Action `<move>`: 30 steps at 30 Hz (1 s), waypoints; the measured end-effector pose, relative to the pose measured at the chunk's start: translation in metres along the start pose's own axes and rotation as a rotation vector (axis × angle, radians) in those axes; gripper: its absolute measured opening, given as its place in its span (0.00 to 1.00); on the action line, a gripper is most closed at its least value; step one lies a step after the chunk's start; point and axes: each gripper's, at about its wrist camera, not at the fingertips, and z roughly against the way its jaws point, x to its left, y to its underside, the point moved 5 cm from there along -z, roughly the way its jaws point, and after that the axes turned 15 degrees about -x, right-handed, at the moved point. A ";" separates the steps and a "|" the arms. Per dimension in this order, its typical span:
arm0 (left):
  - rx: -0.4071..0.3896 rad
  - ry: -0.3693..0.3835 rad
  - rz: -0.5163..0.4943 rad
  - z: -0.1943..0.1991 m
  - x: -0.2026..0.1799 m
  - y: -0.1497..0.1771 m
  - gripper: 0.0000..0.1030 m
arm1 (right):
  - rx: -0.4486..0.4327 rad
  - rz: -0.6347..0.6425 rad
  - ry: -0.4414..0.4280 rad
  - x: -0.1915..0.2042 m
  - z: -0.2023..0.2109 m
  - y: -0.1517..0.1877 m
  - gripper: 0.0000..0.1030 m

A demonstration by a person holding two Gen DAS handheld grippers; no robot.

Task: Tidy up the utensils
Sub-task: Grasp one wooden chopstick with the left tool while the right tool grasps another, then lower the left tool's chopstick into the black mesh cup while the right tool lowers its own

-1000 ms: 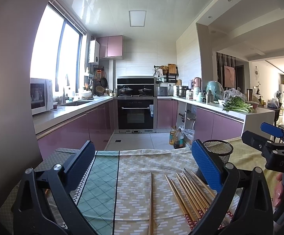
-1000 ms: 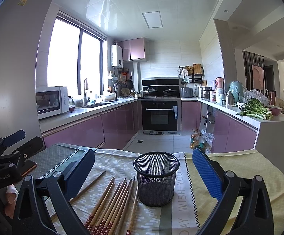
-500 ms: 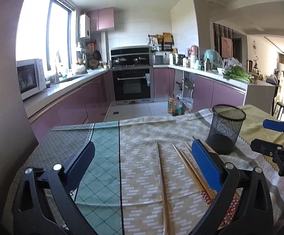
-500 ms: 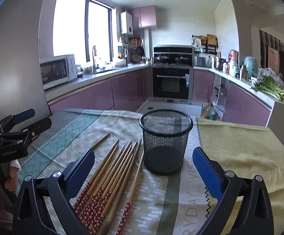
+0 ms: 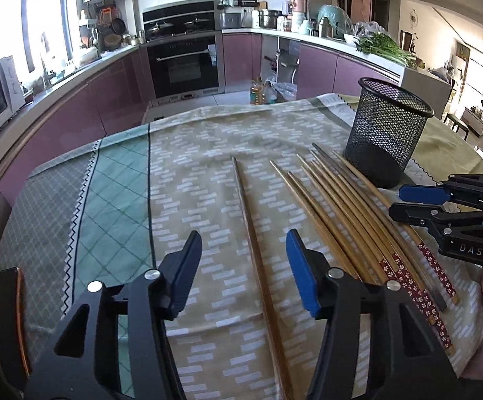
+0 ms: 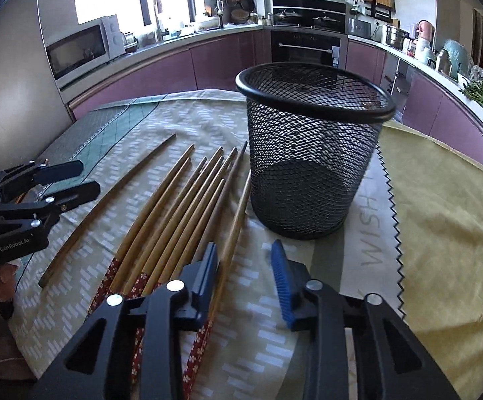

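Bare tablecloth lies open ahead-left of the left jaws; right of them, packed chopsticks and a mesh cup block the way.

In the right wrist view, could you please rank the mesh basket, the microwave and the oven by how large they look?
1. Mesh basket, largest, though it is nearest the camera.
2. and 3. Oven and microwave look about alike, so I would not rank them.

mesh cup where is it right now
The black mesh cup stands upright on the tablecloth, just right of the chopsticks in the right wrist view, ahead of the right gripper.
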 end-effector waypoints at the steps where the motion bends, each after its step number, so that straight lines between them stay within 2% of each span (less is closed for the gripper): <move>1: 0.021 0.012 0.003 -0.006 -0.001 0.001 0.43 | 0.009 -0.002 -0.008 0.000 -0.003 0.000 0.24; 5: 0.091 0.060 0.032 -0.024 -0.006 0.006 0.27 | 0.019 -0.014 -0.018 -0.001 -0.009 -0.003 0.19; 6: 0.103 0.064 0.042 -0.028 -0.006 0.008 0.27 | 0.019 -0.025 -0.022 -0.003 -0.009 -0.004 0.16; 7: 0.100 0.066 0.045 -0.029 -0.006 0.007 0.26 | 0.020 -0.035 -0.029 -0.004 -0.010 -0.004 0.10; 8: 0.100 0.070 0.046 -0.031 -0.007 0.006 0.19 | 0.023 -0.048 -0.040 -0.004 -0.011 -0.004 0.08; 12: 0.103 0.074 0.065 -0.033 -0.007 0.006 0.09 | 0.020 -0.096 -0.067 -0.008 -0.011 -0.005 0.06; 18: 0.087 0.100 0.094 -0.023 -0.007 0.001 0.08 | -0.026 -0.090 -0.110 0.000 0.004 -0.013 0.06; 21: 0.053 0.129 0.114 -0.010 -0.008 -0.010 0.08 | -0.073 -0.087 -0.137 0.000 0.020 -0.023 0.06; 26: -0.046 0.216 0.144 0.021 -0.015 -0.044 0.08 | -0.182 -0.098 -0.190 -0.003 0.050 -0.049 0.06; 30: -0.129 0.308 0.169 0.045 -0.024 -0.075 0.08 | -0.265 -0.086 -0.193 -0.008 0.069 -0.073 0.06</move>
